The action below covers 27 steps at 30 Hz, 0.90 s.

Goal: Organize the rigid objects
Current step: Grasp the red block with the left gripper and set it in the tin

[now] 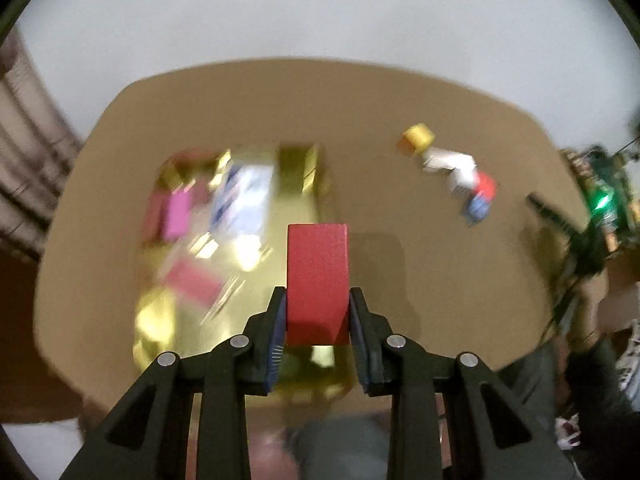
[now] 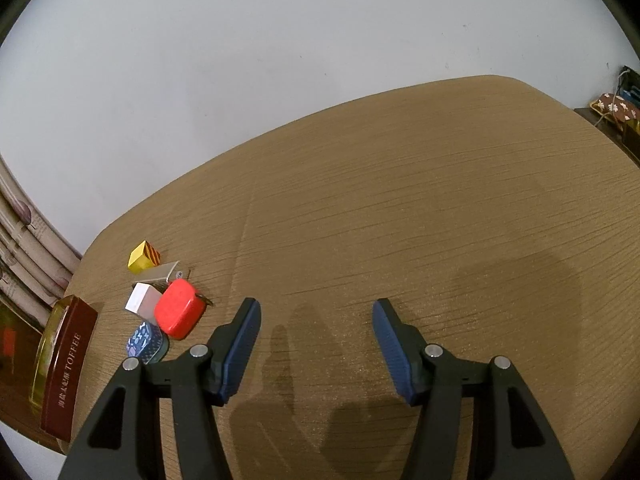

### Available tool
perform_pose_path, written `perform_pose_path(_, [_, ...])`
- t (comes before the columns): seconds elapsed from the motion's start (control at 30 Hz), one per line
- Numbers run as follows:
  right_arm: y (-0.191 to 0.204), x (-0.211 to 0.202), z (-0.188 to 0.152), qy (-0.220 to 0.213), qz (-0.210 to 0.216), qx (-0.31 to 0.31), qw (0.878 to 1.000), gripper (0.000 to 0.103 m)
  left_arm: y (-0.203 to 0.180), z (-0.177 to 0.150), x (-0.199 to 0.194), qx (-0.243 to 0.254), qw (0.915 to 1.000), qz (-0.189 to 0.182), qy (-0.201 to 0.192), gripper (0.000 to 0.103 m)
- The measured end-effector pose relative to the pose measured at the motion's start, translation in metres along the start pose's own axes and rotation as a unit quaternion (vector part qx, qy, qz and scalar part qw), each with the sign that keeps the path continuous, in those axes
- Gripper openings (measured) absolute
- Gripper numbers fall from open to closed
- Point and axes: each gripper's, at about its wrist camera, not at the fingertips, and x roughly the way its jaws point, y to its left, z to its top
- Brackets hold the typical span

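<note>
My left gripper [image 1: 318, 312] is shut on a red block [image 1: 318, 276] and holds it above the right edge of a shiny gold tin [image 1: 236, 248], which holds pink, red and blue-white items, all blurred. A small pile lies at the table's right: a yellow block [image 1: 417, 139], white pieces [image 1: 452, 164], a red tin [image 1: 486, 186] and a blue tin [image 1: 477, 209]. My right gripper [image 2: 316, 344] is open and empty over bare table. The same pile shows to its left: yellow striped block [image 2: 144, 256], white block [image 2: 142, 298], red tin [image 2: 178, 314], blue patterned tin [image 2: 144, 342].
The wooden table [image 2: 400, 200] has rounded corners and stands against a white wall. A dark red "TOFFEE" tin wall [image 2: 66, 376] stands at the right wrist view's left edge. The other gripper and hand [image 1: 588, 240] show at the left wrist view's right edge.
</note>
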Motion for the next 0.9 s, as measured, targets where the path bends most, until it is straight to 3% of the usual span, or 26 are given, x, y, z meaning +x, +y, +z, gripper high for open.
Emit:
perform_pose_path(0.1, [0.002, 0.002, 0.0, 0.001, -0.001, -0.002, 1.0, 0.06, 0.008, -0.006, 0.007, -0.003, 0.9998, 0.02, 0.001, 0.027])
perform_pose_path(0.23, [0.003, 0.003, 0.0, 0.001, -0.001, -0.002, 1.0, 0.06, 0.018, 0.007, 0.024, -0.005, 1.0, 0.009, -0.001, 0.027])
perform_pose_path(0.3, [0.002, 0.003, 0.0, 0.001, -0.001, -0.002, 1.0, 0.06, 0.02, 0.016, 0.038, 0.008, 0.9995, -0.029, 0.008, 0.027])
perform_pose_path(0.43, [0.003, 0.004, -0.002, 0.002, -0.004, -0.004, 1.0, 0.06, 0.026, 0.032, 0.067, 0.021, 0.9979, -0.058, 0.02, 0.027])
perform_pose_path(0.6, [0.006, 0.007, -0.003, 0.003, -0.009, -0.006, 1.0, 0.06, 0.034, 0.052, 0.087, 0.025, 0.9984, -0.047, 0.018, 0.027])
perform_pose_path(0.73, [0.008, 0.009, -0.004, 0.003, -0.009, -0.007, 1.0, 0.06, 0.047, 0.053, 0.079, 0.006, 0.9981, -0.061, 0.01, 0.027])
perform_pose_path(0.83, [0.009, 0.01, -0.004, 0.004, -0.01, -0.008, 1.0, 0.061, 0.049, 0.047, 0.062, 0.01, 0.9973, -0.07, -0.02, 0.027])
perform_pose_path(0.9, [0.009, 0.011, -0.005, 0.003, -0.013, -0.009, 1.0, 0.061, 0.046, 0.05, 0.056, 0.017, 0.9965, -0.074, -0.035, 0.033])
